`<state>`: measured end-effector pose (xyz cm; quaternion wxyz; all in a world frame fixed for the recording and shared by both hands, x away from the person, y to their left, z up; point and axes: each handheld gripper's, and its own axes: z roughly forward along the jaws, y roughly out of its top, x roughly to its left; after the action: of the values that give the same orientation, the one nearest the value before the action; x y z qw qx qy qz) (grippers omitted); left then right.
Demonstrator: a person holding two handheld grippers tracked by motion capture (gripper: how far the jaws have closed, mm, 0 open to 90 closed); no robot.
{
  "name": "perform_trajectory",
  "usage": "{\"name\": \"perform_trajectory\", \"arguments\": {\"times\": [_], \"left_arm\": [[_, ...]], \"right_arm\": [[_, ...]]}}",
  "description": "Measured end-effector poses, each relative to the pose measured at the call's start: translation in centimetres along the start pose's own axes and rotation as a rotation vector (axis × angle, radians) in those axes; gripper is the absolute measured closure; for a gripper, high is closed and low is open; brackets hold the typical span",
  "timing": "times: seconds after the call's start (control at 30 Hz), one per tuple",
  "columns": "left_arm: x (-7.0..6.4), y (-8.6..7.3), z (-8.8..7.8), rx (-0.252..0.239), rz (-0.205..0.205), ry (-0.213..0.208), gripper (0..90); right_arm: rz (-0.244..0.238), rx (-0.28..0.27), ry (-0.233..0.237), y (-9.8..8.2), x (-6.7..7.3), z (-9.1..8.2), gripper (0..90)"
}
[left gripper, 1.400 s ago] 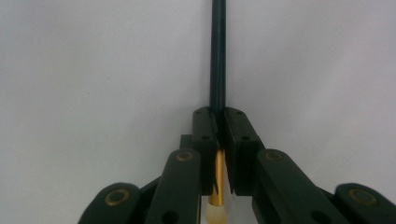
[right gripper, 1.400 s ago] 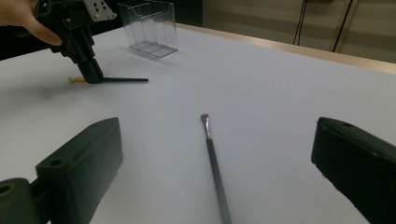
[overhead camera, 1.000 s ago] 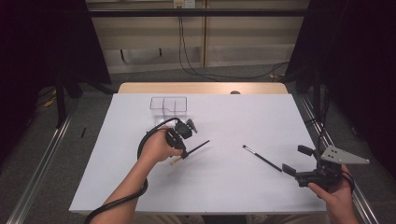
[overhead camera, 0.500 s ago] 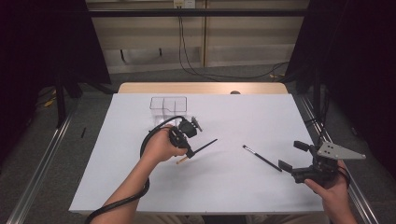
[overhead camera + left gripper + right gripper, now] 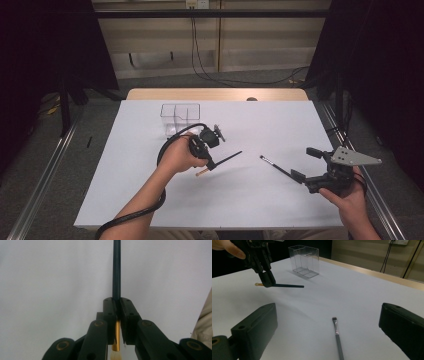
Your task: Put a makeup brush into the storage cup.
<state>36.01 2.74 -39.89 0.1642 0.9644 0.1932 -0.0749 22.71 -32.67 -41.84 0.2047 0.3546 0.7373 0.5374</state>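
Here the left gripper (image 5: 214, 162) clamps a brush (image 5: 227, 159) (gold ferrule) above the table (image 5: 280, 120).

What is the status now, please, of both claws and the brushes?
Left claw shut on dark brush, off the table. Right claw open, second brush lying before it. Clear box unobstructed.

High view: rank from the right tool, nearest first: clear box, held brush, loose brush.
1. Loose brush, lying on the table just left of the right tool.
2. Held brush, mid-table in the left tool.
3. Clear box, far left near the back.
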Motion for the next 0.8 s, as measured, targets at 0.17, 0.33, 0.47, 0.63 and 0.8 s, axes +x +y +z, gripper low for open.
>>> {"name": "perform_trajectory", "arguments": {"times": [0.17,0.33,0.47,0.63,0.8], "left_arm": [[-0.5,0.6,0.0,-0.012,0.013,-0.018,83.8],[-0.7,0.9,-0.1,-0.010,0.030,-0.027,83.9],[-0.8,1.1,0.0,-0.001,0.043,-0.023,83.8],[-1.2,1.4,0.1,0.003,0.058,-0.027,83.8],[-1.4,1.8,0.1,0.002,0.073,-0.039,83.8]], "right_arm": [[-0.001,-0.010,0.012,0.5,0.0,0.6,1.8],[-0.001,-0.022,0.030,1.2,0.2,1.6,1.8],[-0.001,-0.008,0.053,1.5,0.4,2.8,1.7],[-0.012,0.004,0.083,2.0,0.8,4.1,1.6],[-0.029,0.020,0.120,2.6,1.1,5.4,1.5]]}}
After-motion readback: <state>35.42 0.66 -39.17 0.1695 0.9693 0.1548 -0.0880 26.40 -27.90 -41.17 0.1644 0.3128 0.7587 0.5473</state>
